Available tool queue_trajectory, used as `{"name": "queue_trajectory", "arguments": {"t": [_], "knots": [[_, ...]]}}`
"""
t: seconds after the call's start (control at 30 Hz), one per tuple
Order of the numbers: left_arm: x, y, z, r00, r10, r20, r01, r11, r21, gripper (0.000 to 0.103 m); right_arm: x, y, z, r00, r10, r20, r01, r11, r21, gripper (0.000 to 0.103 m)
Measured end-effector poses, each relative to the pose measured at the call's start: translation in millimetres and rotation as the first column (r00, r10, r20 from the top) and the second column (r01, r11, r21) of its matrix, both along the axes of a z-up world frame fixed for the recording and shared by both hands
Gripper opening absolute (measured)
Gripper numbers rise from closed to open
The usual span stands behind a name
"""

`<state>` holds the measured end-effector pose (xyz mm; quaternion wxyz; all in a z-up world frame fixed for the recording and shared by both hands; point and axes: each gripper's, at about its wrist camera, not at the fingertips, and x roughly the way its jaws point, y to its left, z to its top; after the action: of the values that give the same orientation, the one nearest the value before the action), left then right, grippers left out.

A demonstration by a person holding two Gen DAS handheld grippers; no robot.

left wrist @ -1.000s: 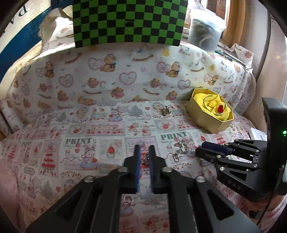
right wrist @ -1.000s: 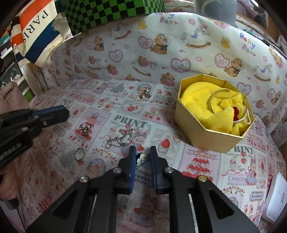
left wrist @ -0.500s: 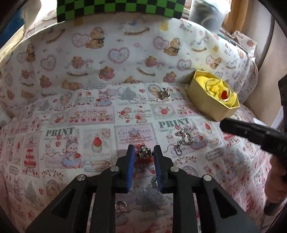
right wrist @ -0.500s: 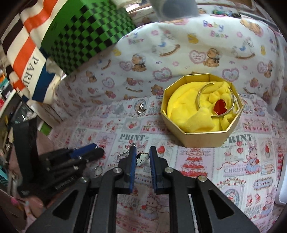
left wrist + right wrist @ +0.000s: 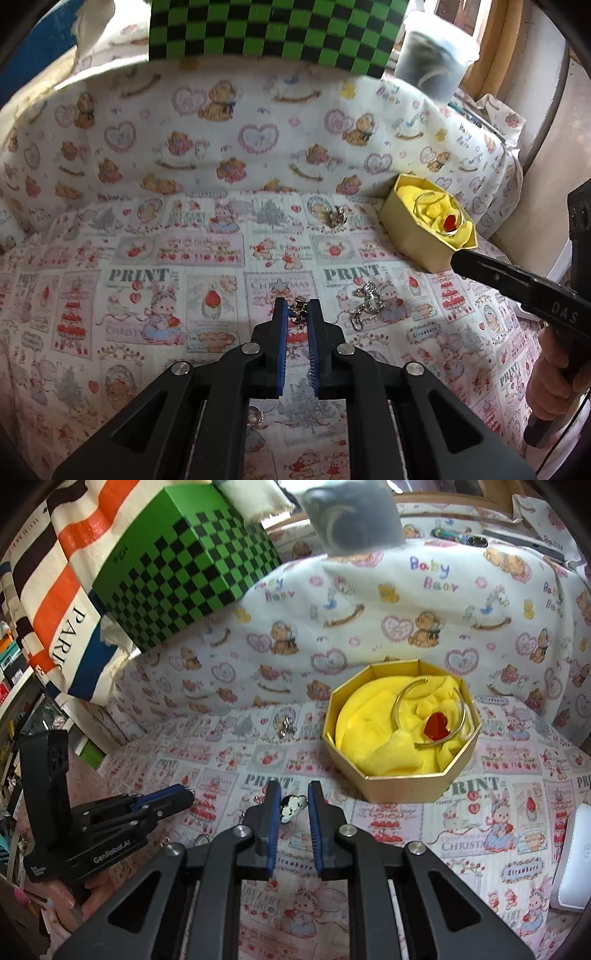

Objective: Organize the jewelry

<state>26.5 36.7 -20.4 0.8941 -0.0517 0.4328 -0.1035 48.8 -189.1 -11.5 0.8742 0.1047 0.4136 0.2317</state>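
Since a moment ago the right gripper (image 5: 291, 806) has lifted its black-and-white charm (image 5: 292, 807) toward the gold box (image 5: 402, 784), pinched between its tips, while the left gripper (image 5: 296, 314) has closed on a small silver piece (image 5: 297, 313). Inside the box lies a bangle (image 5: 430, 716) (on yellow cloth); left of the box a chain (image 5: 364, 304) and a cluster (image 5: 337, 218) await sorting, so most remains.

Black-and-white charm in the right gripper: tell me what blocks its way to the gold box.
Nothing visible does. The charm sits in the right gripper, and only bare printed cloth lies between it and the open gold box.
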Motion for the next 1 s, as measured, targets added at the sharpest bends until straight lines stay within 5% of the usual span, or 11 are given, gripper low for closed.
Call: {"name": "queue_trajectory", "arguments": {"t": [0.2,0.37,0.57,0.7,0.8,0.9,1.0], "knots": [[-15.1,2.5,19.8,0.998,0.023,0.055,-0.021,0.999,-0.03,0.009,-2.6,-14.1,13.3,0.997,-0.048,0.054,0.045,0.998,0.052,0.014],[-43.2,-5.0,71.8,0.983,0.035,0.18,-0.021,0.997,-0.079,0.009,-3.8,-27.0,24.7,0.992,-0.078,0.098,0.067,0.992,0.107,0.014],[-20.9,-43.0,117.4,0.972,-0.05,0.229,0.066,0.996,-0.061,0.009,5.4,-57.2,26.2,0.978,-0.171,0.119,0.146,0.971,0.192,0.013],[15.2,-73.1,113.4,0.978,-0.122,0.172,0.135,0.989,-0.068,0.009,14.0,-80.2,21.5,0.958,-0.257,0.129,0.224,0.947,0.23,0.013],[42.8,-100.1,96.8,0.978,-0.177,0.113,0.184,0.981,-0.055,0.009,26.2,-95.4,11.4,0.962,-0.269,0.044,0.246,0.925,0.289,0.014],[58.7,-118.7,75.4,0.987,-0.147,0.072,0.147,0.989,-0.006,0.009,35.4,-103.5,2.6,0.964,-0.263,-0.039,0.26,0.905,0.338,0.014],[68.6,-132.7,57.9,0.987,-0.146,0.06,0.145,0.989,0.028,0.009,35.9,-104.5,3.2,0.962,-0.272,-0.021,0.264,0.911,0.317,0.014]]}}
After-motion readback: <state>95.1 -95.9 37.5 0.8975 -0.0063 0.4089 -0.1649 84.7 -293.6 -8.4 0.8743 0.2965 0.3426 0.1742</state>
